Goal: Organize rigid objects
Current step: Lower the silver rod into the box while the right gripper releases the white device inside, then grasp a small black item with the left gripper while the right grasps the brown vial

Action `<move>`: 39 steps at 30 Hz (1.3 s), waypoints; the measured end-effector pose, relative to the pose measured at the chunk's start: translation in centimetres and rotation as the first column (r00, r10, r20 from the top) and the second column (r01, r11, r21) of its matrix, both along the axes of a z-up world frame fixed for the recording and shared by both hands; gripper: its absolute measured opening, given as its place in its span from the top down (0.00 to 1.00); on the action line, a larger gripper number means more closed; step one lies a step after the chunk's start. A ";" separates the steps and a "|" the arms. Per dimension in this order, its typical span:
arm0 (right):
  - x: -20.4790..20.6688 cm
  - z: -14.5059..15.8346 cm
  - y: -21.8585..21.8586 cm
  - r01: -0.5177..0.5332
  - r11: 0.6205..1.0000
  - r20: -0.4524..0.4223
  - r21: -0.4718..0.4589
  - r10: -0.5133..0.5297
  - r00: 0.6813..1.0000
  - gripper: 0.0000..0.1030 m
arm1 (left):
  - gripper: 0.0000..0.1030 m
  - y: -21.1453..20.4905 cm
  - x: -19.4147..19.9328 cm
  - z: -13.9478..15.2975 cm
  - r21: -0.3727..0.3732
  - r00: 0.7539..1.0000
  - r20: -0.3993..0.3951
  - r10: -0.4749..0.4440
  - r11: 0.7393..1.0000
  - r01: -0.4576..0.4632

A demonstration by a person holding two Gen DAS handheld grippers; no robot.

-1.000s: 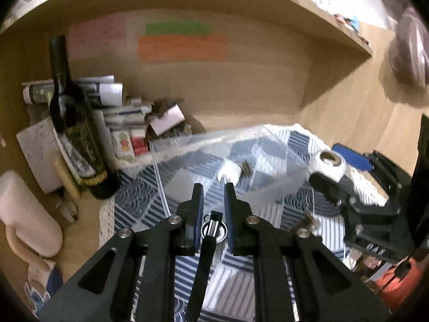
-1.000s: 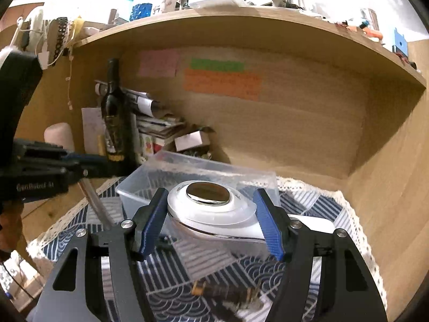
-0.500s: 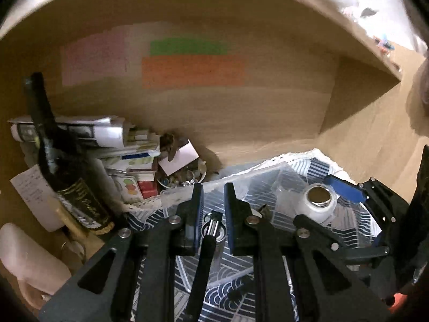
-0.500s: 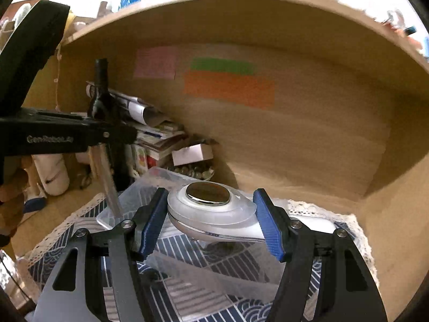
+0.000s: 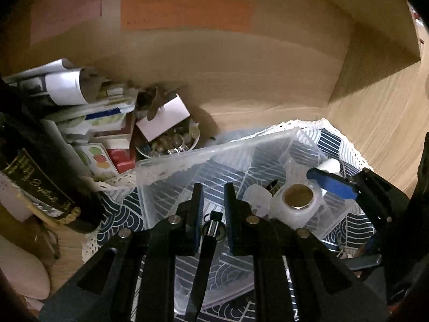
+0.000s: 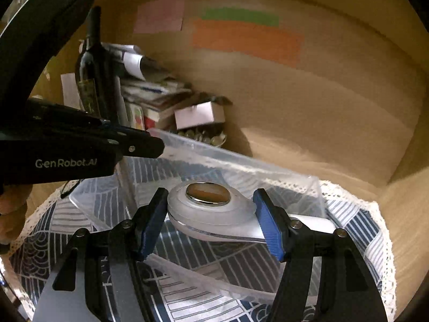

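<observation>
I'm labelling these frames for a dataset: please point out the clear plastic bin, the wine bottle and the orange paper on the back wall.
clear plastic bin [image 5: 187, 158]: left wrist view, far rim.
wine bottle [image 6: 89, 72]: right wrist view, shoulder.
orange paper [image 5: 185, 10]: left wrist view, middle of sheet.

you are tilting both grippers downward, side by side. your left gripper [image 5: 211, 209] is clamping shut on a thin tool [image 5: 211, 228]. your right gripper [image 6: 209, 222] is gripping a white case [image 6: 211, 209] between half-spread blue pads [image 6: 268, 228].
</observation>
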State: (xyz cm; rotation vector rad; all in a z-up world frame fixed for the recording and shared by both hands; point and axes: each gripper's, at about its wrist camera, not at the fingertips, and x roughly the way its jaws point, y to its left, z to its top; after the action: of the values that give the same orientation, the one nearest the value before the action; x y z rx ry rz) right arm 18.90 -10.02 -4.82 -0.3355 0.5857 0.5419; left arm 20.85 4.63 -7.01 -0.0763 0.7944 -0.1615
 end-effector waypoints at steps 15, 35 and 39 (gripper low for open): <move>1.4 -2.1 1.8 0.000 0.998 -0.054 -0.065 -0.004 0.999 0.40 | 0.75 0.7 -0.1 -1.0 0.001 0.999 -0.044 0.024 1.000 -0.024; -4.1 2.7 -3.7 0.066 0.997 -0.002 0.039 -0.066 0.998 0.28 | 0.10 -0.2 -7.9 4.2 0.059 0.992 0.118 0.040 0.997 -0.047; -5.6 2.6 -5.8 0.106 0.994 -0.020 0.040 -0.105 0.994 0.26 | 0.09 -1.0 -9.5 3.0 0.086 0.995 0.098 0.033 0.995 -0.041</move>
State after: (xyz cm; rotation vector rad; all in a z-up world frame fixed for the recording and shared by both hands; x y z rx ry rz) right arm 13.27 -15.78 -2.27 -0.2595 0.6052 0.4548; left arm 11.32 3.66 -4.04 0.0002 0.7019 -0.0942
